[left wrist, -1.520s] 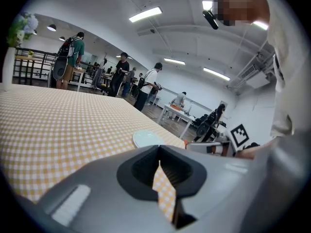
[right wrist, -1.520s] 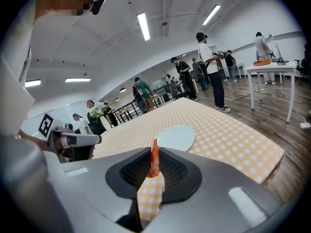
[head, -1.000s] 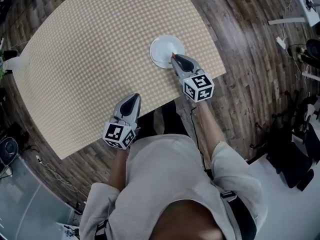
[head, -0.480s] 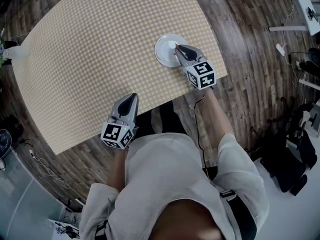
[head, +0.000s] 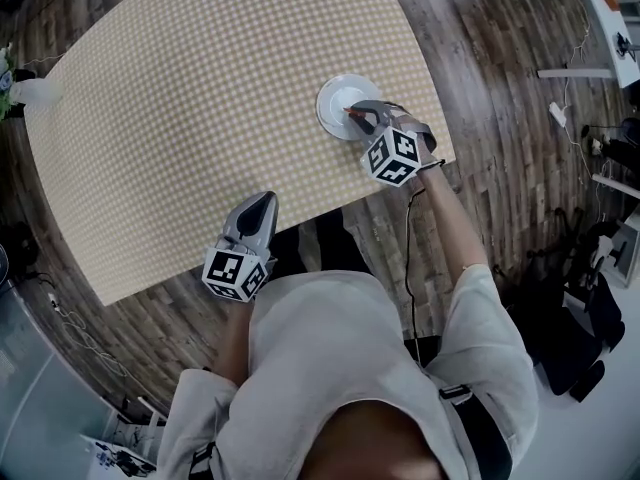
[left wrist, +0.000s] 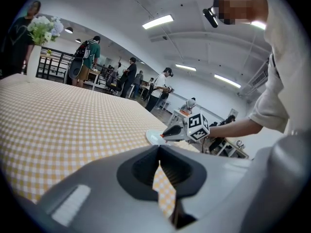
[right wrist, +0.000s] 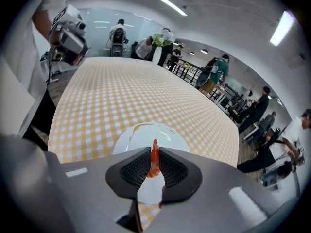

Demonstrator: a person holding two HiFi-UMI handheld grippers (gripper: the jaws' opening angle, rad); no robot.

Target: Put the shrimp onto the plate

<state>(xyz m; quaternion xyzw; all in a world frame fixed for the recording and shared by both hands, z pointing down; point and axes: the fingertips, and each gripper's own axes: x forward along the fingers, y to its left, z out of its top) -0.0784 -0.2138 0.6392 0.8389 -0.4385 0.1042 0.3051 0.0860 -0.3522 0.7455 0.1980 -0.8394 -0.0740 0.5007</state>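
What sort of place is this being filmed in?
Probably a big open lab or workshop hall: strip lights on a high ceiling, several people standing about beyond the table, and cables trailing over the wood floor.

The small, slender orange-red shrimp (right wrist: 154,160) stands upright, pinched between the jaws of the right gripper (right wrist: 155,149), its pointed end sticking up past them. It hangs over the round white plate (right wrist: 138,136), which lies flat near the table's edge.
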